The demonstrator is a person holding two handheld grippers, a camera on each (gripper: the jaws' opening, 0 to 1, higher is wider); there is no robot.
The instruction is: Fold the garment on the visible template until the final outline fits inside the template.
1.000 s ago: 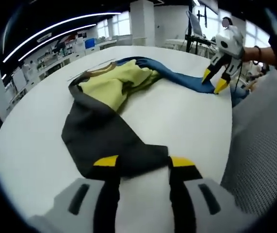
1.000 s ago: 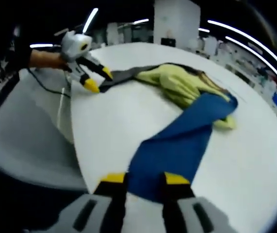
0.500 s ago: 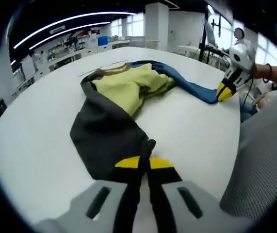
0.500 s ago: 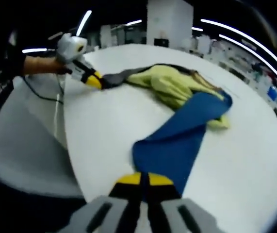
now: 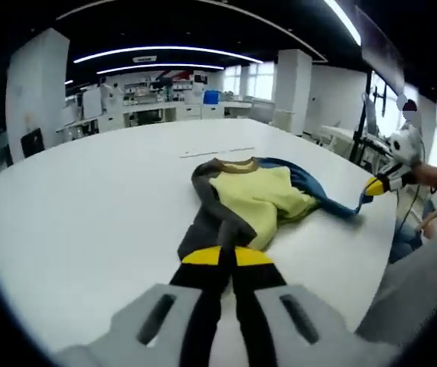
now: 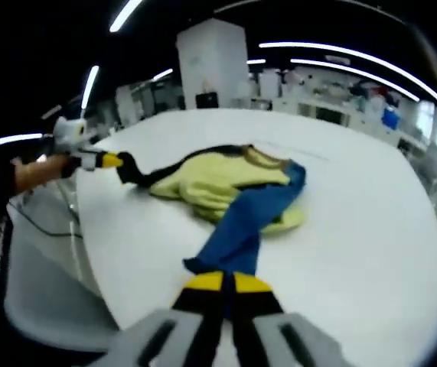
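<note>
Both sleeves have lifted off the table since a second ago — we had our jaws open around the cuffs then, and now they are shut on them and pulled back, so the garment (image 5: pixel 252 200) looks smaller and further from each camera.

We see the garment bunched in the centre of the left gripper view, its yellow body in a heap with a brown collar at the top. Its grey sleeve (image 5: pixel 216 223) runs down to the lower centre, where our left gripper (image 5: pixel 226 256) is clamped on it, yellow tips pressed together. Its blue sleeve (image 5: pixel 333 200) stretches to the right of that frame, ending at our right gripper (image 5: pixel 376 186), which also grips cloth.

From the right gripper view the same heap (image 6: pixel 222 183) sits just above centre. The blue sleeve (image 6: pixel 241 229) comes down to the closed right gripper (image 6: pixel 229 281) at bottom centre, and the dark sleeve (image 6: pixel 153 172) leads to the left gripper (image 6: pixel 115 161) at mid left, held by a hand (image 6: pixel 42 170).

All of it rests on a white round table (image 5: pixel 88 206) — behind it, benches and ceiling lights. A thin line (image 5: pixel 207 151) on the table lies just beyond the collar.
</note>
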